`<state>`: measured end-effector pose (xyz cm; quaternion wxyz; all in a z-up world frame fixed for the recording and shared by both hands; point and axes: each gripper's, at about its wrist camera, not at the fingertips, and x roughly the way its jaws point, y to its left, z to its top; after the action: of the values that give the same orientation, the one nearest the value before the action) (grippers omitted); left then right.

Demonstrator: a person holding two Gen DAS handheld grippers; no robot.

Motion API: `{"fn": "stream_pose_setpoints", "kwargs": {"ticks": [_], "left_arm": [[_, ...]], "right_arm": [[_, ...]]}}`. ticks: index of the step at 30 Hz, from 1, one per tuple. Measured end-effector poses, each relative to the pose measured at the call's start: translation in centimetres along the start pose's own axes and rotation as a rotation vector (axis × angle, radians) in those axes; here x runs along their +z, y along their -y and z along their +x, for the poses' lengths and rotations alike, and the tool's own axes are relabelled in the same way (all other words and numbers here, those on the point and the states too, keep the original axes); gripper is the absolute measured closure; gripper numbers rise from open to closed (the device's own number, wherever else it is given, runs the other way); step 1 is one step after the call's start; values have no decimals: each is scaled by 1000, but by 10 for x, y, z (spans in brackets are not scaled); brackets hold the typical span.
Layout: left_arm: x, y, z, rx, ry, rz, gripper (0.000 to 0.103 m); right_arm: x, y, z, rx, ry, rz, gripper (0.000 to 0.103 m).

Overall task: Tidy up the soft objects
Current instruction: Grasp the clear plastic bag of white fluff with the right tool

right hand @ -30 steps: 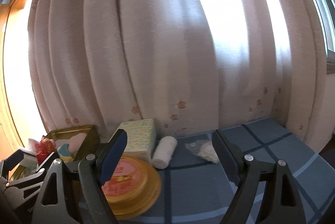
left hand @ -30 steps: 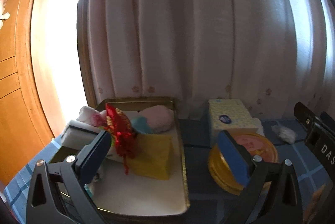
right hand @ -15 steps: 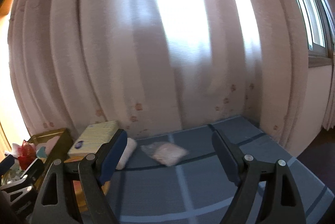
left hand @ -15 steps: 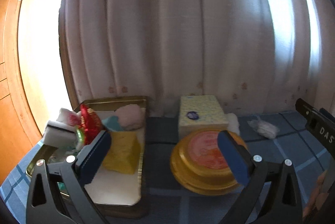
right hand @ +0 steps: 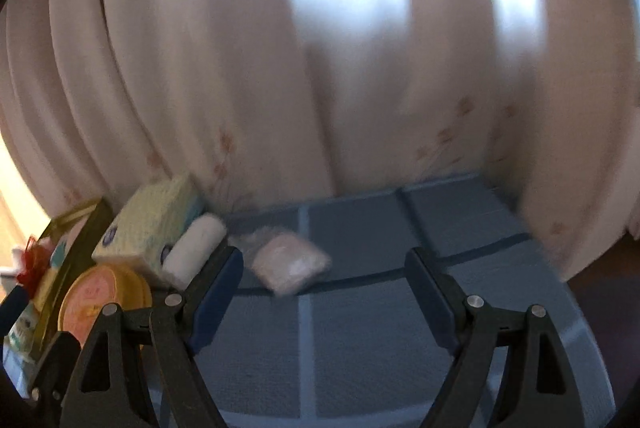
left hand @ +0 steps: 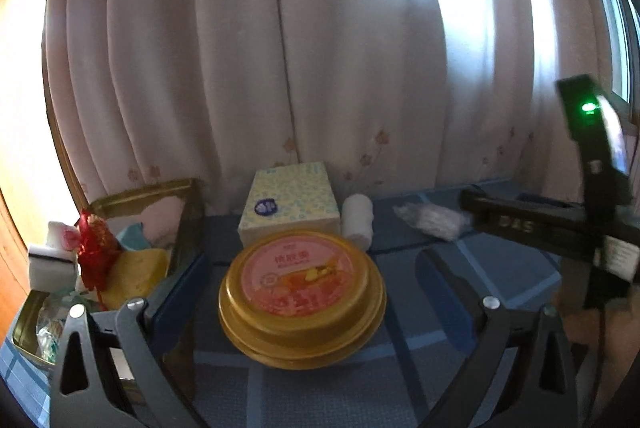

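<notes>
Fingers of the right gripper point(right hand: 324, 292) stand wide apart with nothing between them. A small clear packet point(right hand: 289, 264) with something soft and white inside lies flat on the blue checked cloth point(right hand: 360, 348), just past the tips and closer to the left finger. It does not touch either finger. A white cloth roll point(right hand: 195, 253) lies just left of that packet, leaning against a pale yellow tissue box point(right hand: 150, 224).

The left gripper point(left hand: 316, 292) is also spread open and holds nothing. A round gold tub point(left hand: 302, 294) with a pink lid sits on the cloth between its fingers, a bit ahead of them. Behind the tub is the tissue box point(left hand: 290, 202), and the white roll point(left hand: 357, 220) is next to it on the right. The packet point(left hand: 432, 220) lies farther right.

On the left is a gold metal tray point(left hand: 182, 212). Inside it are a yellow sponge point(left hand: 136, 274), a fluffy pink thing point(left hand: 164, 214), a shiny red tassel charm point(left hand: 93, 248) and a white block point(left hand: 51, 266) at the tray's left edge. A pale curtain point(left hand: 320, 48) with little flowers hangs behind everything.
</notes>
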<state>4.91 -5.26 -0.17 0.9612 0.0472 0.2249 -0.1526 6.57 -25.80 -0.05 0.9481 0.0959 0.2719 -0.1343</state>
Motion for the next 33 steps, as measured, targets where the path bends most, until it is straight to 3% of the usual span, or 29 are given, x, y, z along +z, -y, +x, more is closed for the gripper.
{"fn": "stream_pose_setpoints", "kwargs": {"ticks": [4, 7, 9, 10, 12, 16, 22, 27, 31, 33], "left_arm": [[4, -8, 13, 19, -68, -29, 8], [11, -13, 19, 30, -97, -43, 8], [16, -15, 21, 51, -99, -40, 8], [20, -15, 22, 58, -103, -37, 8], [27, -15, 27, 56, -117, -33, 8], [42, -6, 37, 55, -120, -13, 8], [56, 37, 54, 101, -109, 120, 12], [58, 93, 78, 183, -121, 269, 15], [53, 134, 111, 250, -190, 382, 16], [50, 146, 127, 269, -240, 408, 27]], "right_arm": [[7, -9, 34, 87, -120, -35, 18], [13, -18, 55, 98, -173, -86, 20], [15, -22, 66, 89, -195, -107, 27], [15, -22, 73, 85, -222, -111, 40], [13, -19, 88, 109, -292, -93, 43], [13, -20, 93, 136, -308, -111, 57], [13, 3, 78, 193, -266, -20, 63], [22, 54, 42, 120, -136, 135, 62], [30, 85, 19, -24, -26, 200, 62], [31, 96, 11, -44, 8, 237, 62]]}}
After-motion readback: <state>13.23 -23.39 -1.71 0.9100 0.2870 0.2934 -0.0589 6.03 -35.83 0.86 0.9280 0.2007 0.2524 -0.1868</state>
